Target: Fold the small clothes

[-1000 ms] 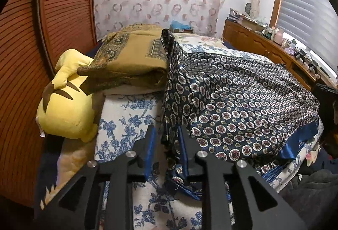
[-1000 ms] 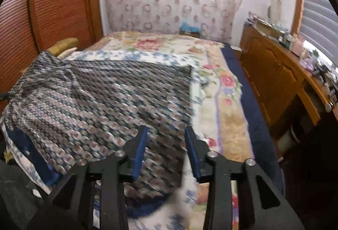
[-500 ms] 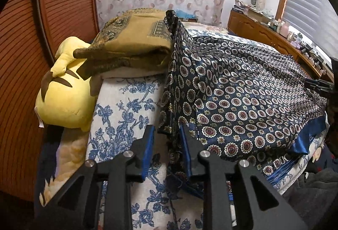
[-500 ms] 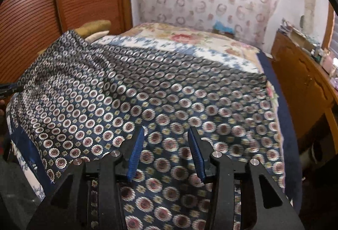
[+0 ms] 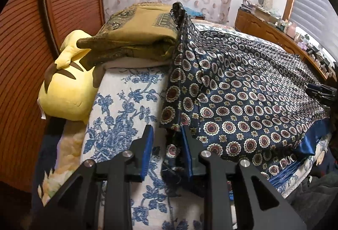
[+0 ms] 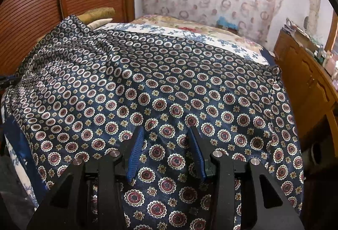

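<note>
Navy patterned fabric, the garment point(image 6: 169, 90), lies spread across the bed point(image 5: 118, 116), covering most of its near half. Its left edge rises against a folded ochre cloth point(image 5: 137, 38) stacked beside a yellow plush toy point(image 5: 65, 90). The right gripper point(image 6: 166, 149) hovers over the garment's near portion, jaws apart with nothing pinched. The left gripper point(image 5: 166, 145) sits at the garment's left hem, jaws narrowly apart; hem fabric hangs between them, unclamped.
</note>
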A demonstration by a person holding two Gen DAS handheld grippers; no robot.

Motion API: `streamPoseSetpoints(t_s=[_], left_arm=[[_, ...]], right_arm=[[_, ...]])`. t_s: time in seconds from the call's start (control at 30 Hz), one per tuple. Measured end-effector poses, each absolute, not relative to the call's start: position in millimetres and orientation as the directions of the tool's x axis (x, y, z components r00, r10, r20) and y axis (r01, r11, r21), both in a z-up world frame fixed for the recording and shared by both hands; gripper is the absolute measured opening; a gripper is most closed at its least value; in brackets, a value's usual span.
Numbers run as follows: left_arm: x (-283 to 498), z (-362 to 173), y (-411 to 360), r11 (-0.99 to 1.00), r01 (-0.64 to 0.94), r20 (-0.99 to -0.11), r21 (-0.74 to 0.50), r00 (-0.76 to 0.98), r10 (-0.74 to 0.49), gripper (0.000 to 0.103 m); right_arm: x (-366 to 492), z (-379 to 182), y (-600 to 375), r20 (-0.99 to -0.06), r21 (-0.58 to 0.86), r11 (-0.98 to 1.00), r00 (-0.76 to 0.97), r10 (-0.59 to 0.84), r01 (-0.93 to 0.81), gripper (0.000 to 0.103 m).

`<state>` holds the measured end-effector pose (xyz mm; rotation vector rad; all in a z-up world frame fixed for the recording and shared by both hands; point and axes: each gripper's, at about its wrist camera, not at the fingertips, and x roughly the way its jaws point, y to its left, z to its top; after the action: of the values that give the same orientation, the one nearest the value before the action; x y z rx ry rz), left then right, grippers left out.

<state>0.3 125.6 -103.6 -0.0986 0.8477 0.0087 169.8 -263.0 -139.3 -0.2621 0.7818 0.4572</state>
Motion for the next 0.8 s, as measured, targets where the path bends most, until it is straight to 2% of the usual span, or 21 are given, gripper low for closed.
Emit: streamPoseSetpoints(t_s=[0.4,0.43,0.47,0.53,0.63,0.8], left_arm=[[4.3,-104.7,121.6,0.991,-0.001,-0.733,-0.133,0.674,-0.098,0.024],[4.5,-104.9,121.6,0.99,0.007,-0.73,-0.138,0.675,-0.107,0.022],[4.8,-104.9,121.6,0.989,0.019,-0.727,-0.147,0.675,-0.121,0.013],[5.4,-106.2,121.4,0.984,0.049,-0.723,-0.17,0.673,-0.158,0.002],[7.2,-105.2,120.2,0.983,0.065,-0.718,-0.173,0.674,-0.171,0.0],[2.0,-77.6,110.1,0.976,0.092,-0.637,-0.197,0.745,-0.199,0.0]], right_arm=[[169.0,-141.2,-260.2,-0.726,-0.062,0.871,0.62,0.296,-0.488,0.045],[168.9,-141.2,-260.3,-0.726,-0.062,0.871,0.62,0.296,-0.488,0.045],[168.8,-141.3,-260.2,-0.726,-0.062,0.871,0.62,0.296,-0.488,0.045],[168.8,-141.2,-260.4,-0.726,-0.061,0.871,0.62,0.296,-0.488,0.045],[168.6,-141.4,-260.5,-0.726,-0.06,0.871,0.62,0.297,-0.487,0.045],[168.9,-139.5,-261.9,-0.724,-0.042,0.872,0.616,0.309,-0.487,0.045]])
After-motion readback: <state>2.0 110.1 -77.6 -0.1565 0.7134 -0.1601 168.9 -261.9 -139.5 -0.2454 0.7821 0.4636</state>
